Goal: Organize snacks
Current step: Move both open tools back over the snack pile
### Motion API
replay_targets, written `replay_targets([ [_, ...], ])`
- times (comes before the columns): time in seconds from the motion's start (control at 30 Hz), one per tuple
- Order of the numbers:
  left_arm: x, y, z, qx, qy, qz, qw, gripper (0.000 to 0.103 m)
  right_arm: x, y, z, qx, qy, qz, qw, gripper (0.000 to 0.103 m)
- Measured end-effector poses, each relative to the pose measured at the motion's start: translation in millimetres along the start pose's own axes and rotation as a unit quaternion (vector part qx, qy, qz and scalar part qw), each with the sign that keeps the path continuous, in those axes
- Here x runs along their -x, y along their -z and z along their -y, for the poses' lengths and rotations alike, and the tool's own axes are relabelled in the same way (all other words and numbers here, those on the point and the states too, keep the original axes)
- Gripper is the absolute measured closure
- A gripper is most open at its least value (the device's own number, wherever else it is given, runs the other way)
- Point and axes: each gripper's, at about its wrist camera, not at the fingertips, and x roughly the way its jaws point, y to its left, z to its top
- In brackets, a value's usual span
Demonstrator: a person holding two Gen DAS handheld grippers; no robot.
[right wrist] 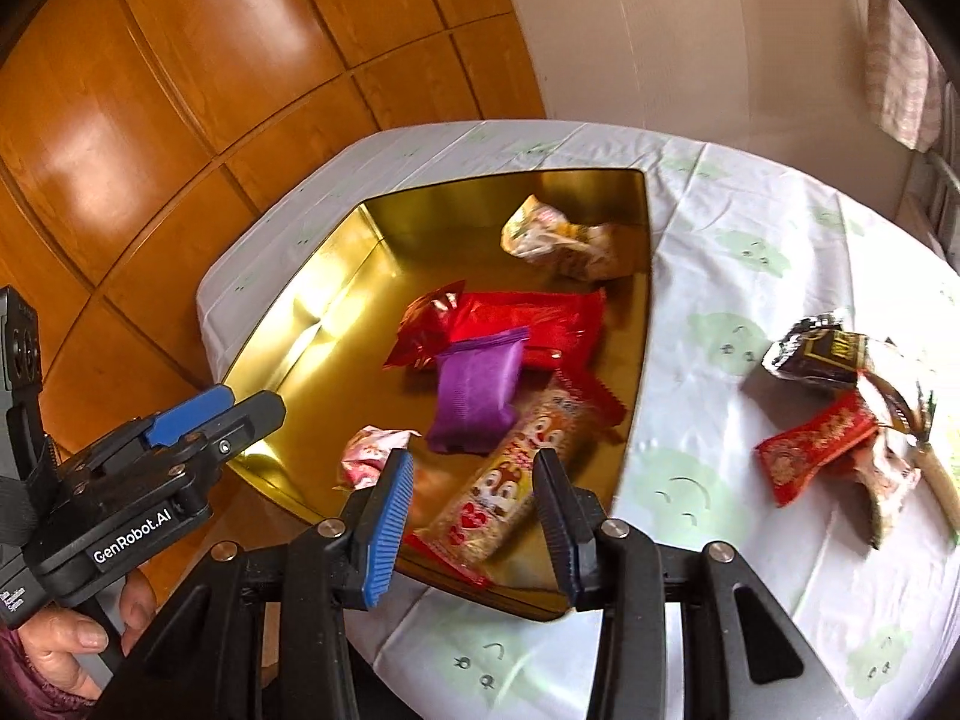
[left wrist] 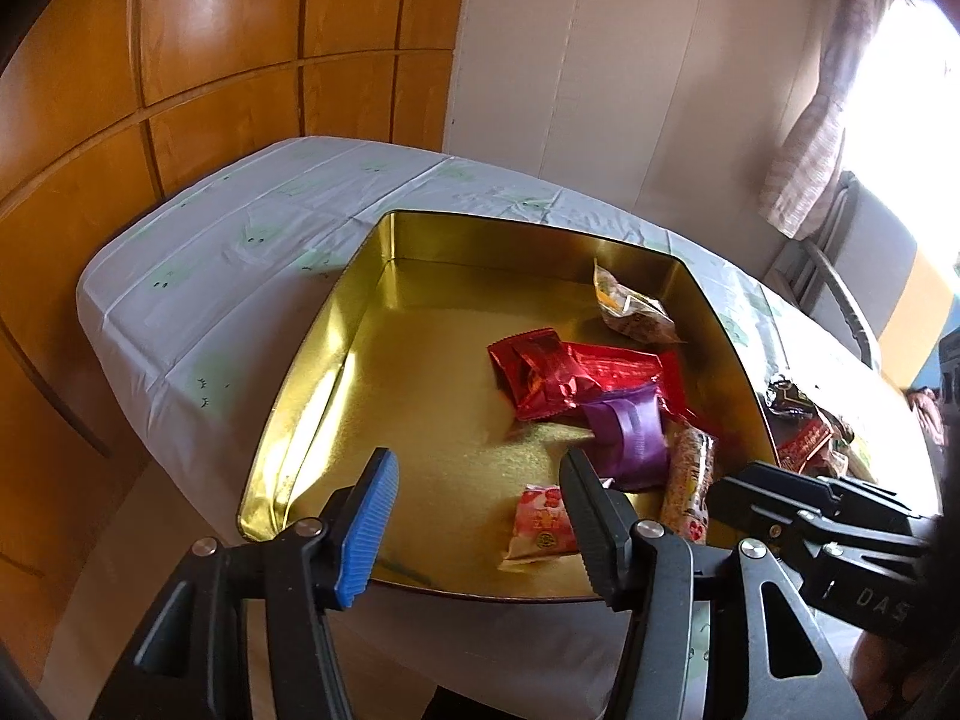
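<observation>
You have the gold tin (right wrist: pixel 336 276) sitting open in the middle of the frame on the white tablecloth (right wrist: pixel 720 252), and it works as the collecting place: its low walls keep loose packets from sliding off. Most snacks already lie inside, bunched toward the tin's right half, a beige wrapper (right wrist: pixel 564 240) at the upper right corner, red packets (right wrist: pixel 528 324) in the centre, a purple packet (right wrist: pixel 474 396) lying on top of them, a small pink sweet (right wrist: pixel 369 456) near the lower left, and a long cartoon-printed bar (right wrist: pixel 510 480) angled along the near edge. Your right gripper (right wrist: pixel 474 516) hangs directly over that bar with its jaws parted and nothing pinched; the bar looks to rest on the tin floor, so this reads as a drop just finished. Your left gripper (left wrist: pixel 480 528) hovers over the tin's lower edge, half open and empty, the pink sweet (left wrist: pixel 540 522) showing between its fingers below. Outside the tin, at the right of the frame, a dark chocolate packet (right wrist: pixel 822 354) and a red sweet (right wrist: pixel 816 444) wait in a small heap on the cloth, probably your next picks.
</observation>
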Motion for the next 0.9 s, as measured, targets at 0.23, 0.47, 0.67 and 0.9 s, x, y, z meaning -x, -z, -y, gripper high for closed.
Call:
replay_targets([
  [0.23,0.4,1.8,13.2,-0.018,0.004,-0.001,0.9998,0.046,14.2,3.9,5.2,0.010,0.022,0.018,1.000,0.061],
  [0.47,2.5,2.5,27.8,-0.041,0.009,0.001,0.9991,0.046,34.4,6.6,24.2,0.010,0.052,0.037,0.998,0.061],
  [0.67,1.8,3.2,40.5,-0.060,0.013,-0.002,0.9981,0.046,54.0,11.2,57.9,-0.001,0.089,0.042,0.995,0.061],
  [0.9,2.6,5.9,57.2,-0.085,0.019,-0.005,0.9962,0.046,77.1,18.7,106.9,-0.008,0.143,0.033,0.989,0.061],
])
